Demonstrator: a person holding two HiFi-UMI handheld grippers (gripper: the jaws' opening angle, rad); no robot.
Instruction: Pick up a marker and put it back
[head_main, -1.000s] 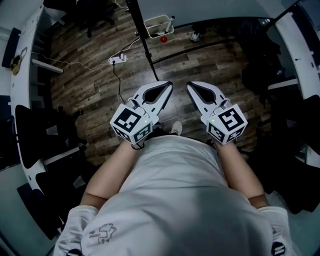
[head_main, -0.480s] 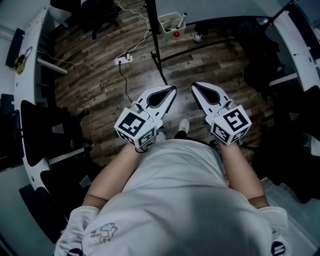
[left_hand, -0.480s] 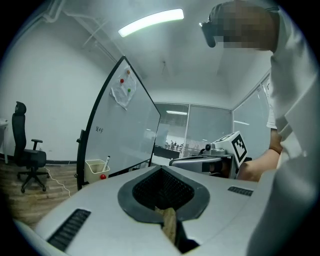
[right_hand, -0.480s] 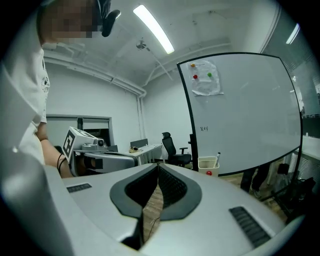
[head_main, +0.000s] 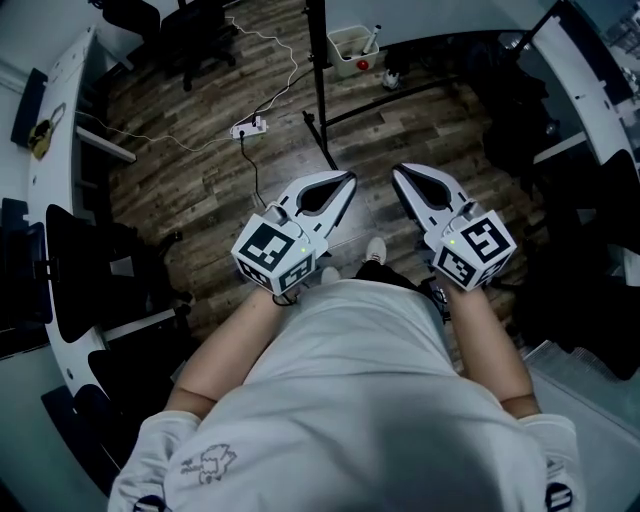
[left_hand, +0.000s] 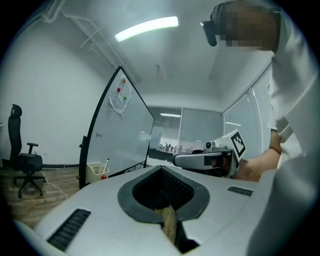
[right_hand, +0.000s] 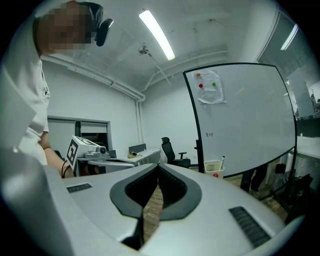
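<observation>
While the person in a white T-shirt (head_main: 350, 400) stands on the dark wood-plank floor (head_main: 190, 180), both grippers are held out level in front of the body, side by side and apart. At the floor's left edge runs a curved white desk (head_main: 55, 130), with a black office chair (left_hand: 22, 162) near it. A white power strip (head_main: 250, 127) lies on the planks further right, its cable trailing away. The left gripper (head_main: 349, 178) has its grey jaws closed tip to tip, with nothing gripped; only floor shows through the gap behind the tips. Beyond it a large whiteboard on a black stand (left_hand: 117, 135) rises from the floor. At the stand's foot sits a small white open bin (left_hand: 93, 172). The white marker with a dark cap (left_hand: 106, 164) stands tilted inside that bin, against its right wall, with a small red ball (left_hand: 103, 177) low beside it. The marker is well apart from both grippers. The right gripper (head_main: 399, 171) likewise has its jaws fully together and holds nothing.
</observation>
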